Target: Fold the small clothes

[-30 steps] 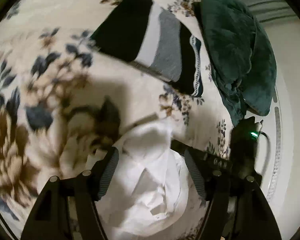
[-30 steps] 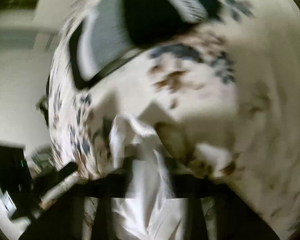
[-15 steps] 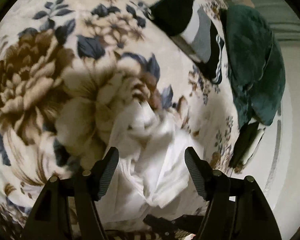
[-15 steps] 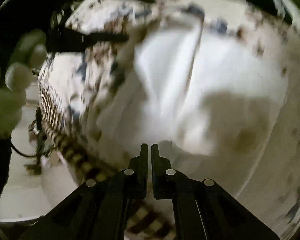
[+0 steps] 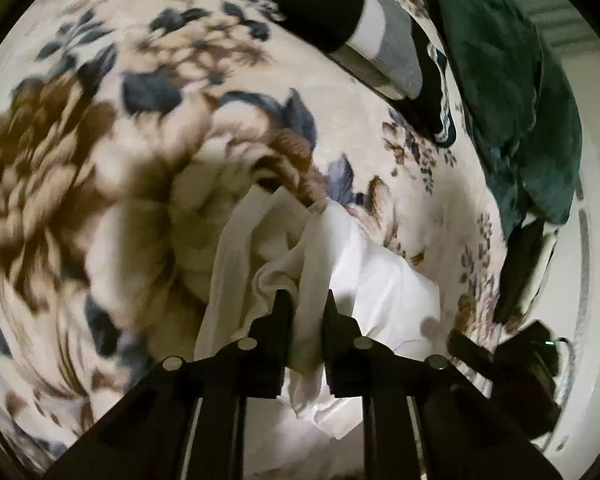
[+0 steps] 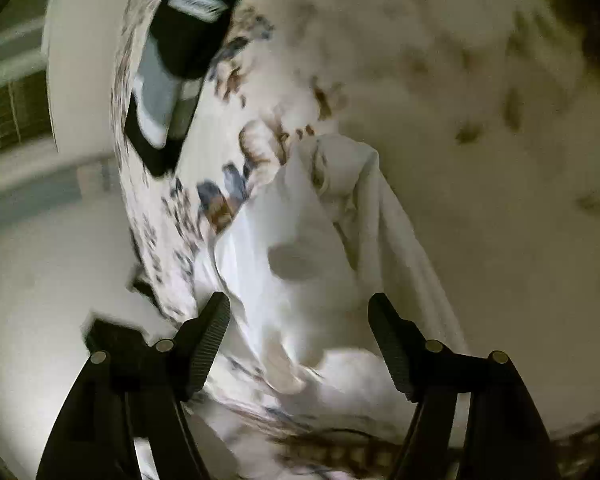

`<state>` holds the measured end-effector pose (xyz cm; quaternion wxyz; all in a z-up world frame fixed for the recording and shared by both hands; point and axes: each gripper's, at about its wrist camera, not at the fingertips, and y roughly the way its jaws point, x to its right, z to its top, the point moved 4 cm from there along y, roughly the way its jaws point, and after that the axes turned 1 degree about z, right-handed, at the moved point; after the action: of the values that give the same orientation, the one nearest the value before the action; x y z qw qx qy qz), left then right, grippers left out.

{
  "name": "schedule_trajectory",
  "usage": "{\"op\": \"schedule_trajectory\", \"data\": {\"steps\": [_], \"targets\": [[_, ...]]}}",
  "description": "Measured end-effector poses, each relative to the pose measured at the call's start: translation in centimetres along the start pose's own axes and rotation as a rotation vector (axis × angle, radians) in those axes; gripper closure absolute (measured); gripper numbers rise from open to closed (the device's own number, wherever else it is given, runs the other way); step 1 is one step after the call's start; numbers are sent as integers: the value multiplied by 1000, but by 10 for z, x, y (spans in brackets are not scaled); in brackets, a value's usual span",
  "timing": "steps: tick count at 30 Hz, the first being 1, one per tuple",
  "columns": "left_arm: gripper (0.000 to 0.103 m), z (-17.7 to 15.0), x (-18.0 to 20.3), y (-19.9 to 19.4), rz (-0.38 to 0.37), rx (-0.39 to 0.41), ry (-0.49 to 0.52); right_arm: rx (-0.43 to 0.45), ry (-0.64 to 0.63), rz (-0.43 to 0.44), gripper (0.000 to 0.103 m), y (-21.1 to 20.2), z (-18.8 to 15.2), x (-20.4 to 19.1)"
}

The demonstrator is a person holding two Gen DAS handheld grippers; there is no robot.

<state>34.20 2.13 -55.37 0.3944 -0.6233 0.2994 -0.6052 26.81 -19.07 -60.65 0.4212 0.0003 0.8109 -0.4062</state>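
Motion blur smears the floral blanket [image 5: 148,128] ahead of both pairs of fingers. We see the left gripper [image 5: 305,300], just closed, pinching a fold of the white garment [image 5: 364,272]. The right gripper [image 6: 300,320], just opened, straddles the garment without touching it.

Small garment [image 5: 384,280]: plain white
Blanket [image 5: 100,160]: cream, brown and blue-grey flowers
Folded garment [image 5: 364,32]: black, white and grey bands
Plush cloth [image 5: 512,112]: dark green
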Motion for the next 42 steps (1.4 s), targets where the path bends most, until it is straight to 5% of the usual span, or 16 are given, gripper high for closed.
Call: {"op": "schedule_trajectory", "data": {"steps": [2, 6, 10, 13, 15, 17, 18, 22, 27, 29, 30, 36, 37, 38, 40, 42], "targets": [[94, -5, -6, -6, -3, 17, -31, 25, 19, 5, 92, 0, -1, 2], [94, -16, -25, -8, 35, 3, -68, 70, -56, -120, 98, -21, -13, 5], [94, -42, -53, 15, 81, -109, -108, -7, -58, -275, 98, -21, -18, 35], [93, -45, -53, 2, 41, -122, -125, -60, -121, -299, 92, -14, -18, 29], [89, -39, -47, -14, 9, -102, -133, -54, -170, -279, 69, -21, -13, 14], [45, -26, -34, -31, -7, -55, -104, -10, -182, -246, 49, -33, -4, 2], [37, -21, -29, -35, -11, -34, -89, 19, -184, -227, 46, -40, 1, -3], [37, 12, 2, -31, -30, 19, 22, 60, -171, -189, 46, -43, 27, -17], [42, 39, 25, 24, 64, -32, 143, -7, -130, -156, 46, -4, 51, -19], [80, 38, 23, 45, 104, -61, 203, -20, -117, -162, 70, 9, 53, -12], [81, 36, 18, 49, 107, -72, 203, -17, -119, -194, 89, 13, 53, -7], [81, 29, 2, 29, 20, -103, 157, -43, -185, -240, 90, 18, 50, -11], [79, 30, 5, 17, -24, -96, 154, -54, -198, -233, 86, 16, 50, -14], [64, 32, 7, 9, -39, -86, 159, -66, -208, -219, 83, 12, 52, -16], [25, 38, 8, -4, -62, -57, 179, -58, -239, -232, 45, 3, 58, -20], [24, 47, 4, -5, -92, -42, 195, -20, -284, -238, 26, -8, 66, -21]]}}
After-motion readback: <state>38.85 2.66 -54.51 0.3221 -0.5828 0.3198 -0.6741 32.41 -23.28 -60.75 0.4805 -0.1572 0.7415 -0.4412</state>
